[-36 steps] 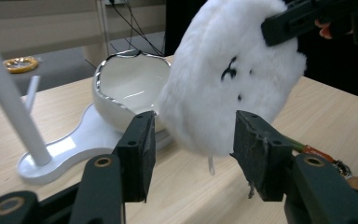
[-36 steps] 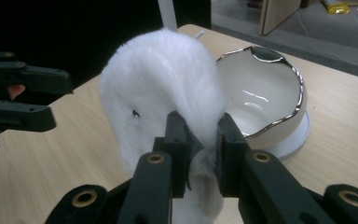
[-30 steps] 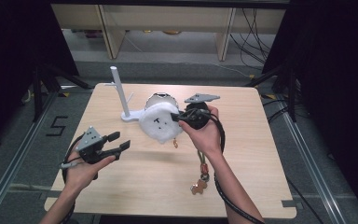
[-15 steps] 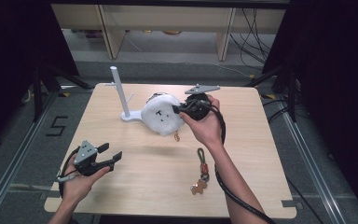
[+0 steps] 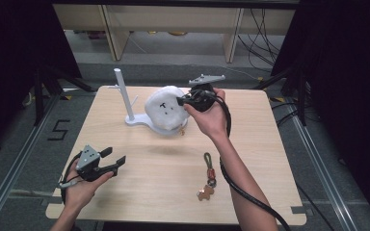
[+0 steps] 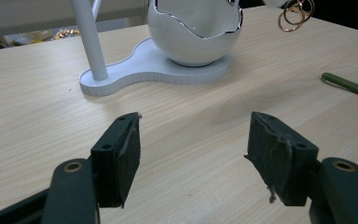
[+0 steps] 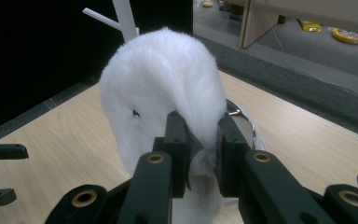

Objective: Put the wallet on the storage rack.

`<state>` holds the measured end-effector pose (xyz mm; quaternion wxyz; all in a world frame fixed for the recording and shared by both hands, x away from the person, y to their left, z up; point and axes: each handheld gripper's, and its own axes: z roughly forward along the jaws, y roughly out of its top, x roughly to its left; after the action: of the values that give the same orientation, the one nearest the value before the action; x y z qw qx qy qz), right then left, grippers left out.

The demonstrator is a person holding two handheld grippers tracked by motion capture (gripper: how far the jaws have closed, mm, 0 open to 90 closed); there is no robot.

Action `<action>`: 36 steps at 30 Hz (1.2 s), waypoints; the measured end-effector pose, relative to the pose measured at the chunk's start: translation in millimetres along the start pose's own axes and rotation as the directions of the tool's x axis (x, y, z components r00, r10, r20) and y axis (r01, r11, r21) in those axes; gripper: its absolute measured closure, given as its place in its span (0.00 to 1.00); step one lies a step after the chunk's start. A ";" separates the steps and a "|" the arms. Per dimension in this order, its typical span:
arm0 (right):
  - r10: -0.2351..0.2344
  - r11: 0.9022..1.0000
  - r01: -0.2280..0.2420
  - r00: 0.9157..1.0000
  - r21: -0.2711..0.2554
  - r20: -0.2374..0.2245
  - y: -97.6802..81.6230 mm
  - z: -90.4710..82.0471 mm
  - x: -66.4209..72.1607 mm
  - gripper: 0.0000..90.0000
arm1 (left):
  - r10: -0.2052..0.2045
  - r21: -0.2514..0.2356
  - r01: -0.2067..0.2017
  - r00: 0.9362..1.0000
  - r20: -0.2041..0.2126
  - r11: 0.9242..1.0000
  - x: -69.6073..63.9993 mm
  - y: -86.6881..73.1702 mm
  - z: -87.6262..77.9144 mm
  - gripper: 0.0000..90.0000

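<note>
- Plush (image 5: 166, 108) is being left wholly to the right gripper (image 5: 180, 101). Nearest of all, the left gripper (image 5: 115, 156) is being held at the table's (image 5: 270, 144) near-left edge, having been drawn back from mid-table over the last second. Its jaws are being kept wide, with nothing between them.
- A keychain (image 5: 208, 175) is being left untouched on the near-right of the table, well apart from both grippers.
- Farther off, the plush is being pinched by a fold of its fur between the right gripper's narrowed jaws. It is being carried above the table, having been shifted away from the person, and is now being held over the white bowl (image 6: 193, 42).
- The bowl is being borne on the base of the stand (image 5: 125, 96), whose post is rising just beside the plush.
- Judged from that shift, the plush is being taken to the bowl or the stand. The left gripper is being cleared out of the way.
</note>
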<state>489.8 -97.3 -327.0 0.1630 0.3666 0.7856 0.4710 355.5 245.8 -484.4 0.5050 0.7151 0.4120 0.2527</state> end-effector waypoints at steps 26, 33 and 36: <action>0.008 1.000 -0.008 1.000 0.005 0.021 27.9 40.8 -11.4 0.88 | -0.006 0.003 0.006 1.000 -0.003 1.000 0.9 -3.2 1.5 0.38; 0.014 1.000 -0.014 1.000 -0.002 0.027 25.9 51.6 -16.4 0.87 | -0.005 0.013 0.005 1.000 -0.008 1.000 0.1 -3.8 1.6 0.38; 0.027 1.000 -0.027 0.999 0.006 0.033 23.3 56.0 -19.0 0.87 | -0.008 0.008 0.008 1.000 0.000 1.000 0.0 -4.6 2.6 0.38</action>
<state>546.3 -69.8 -336.8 0.1683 0.3854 0.7792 0.4648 355.9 245.2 -489.6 0.5031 0.7154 0.4158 0.2493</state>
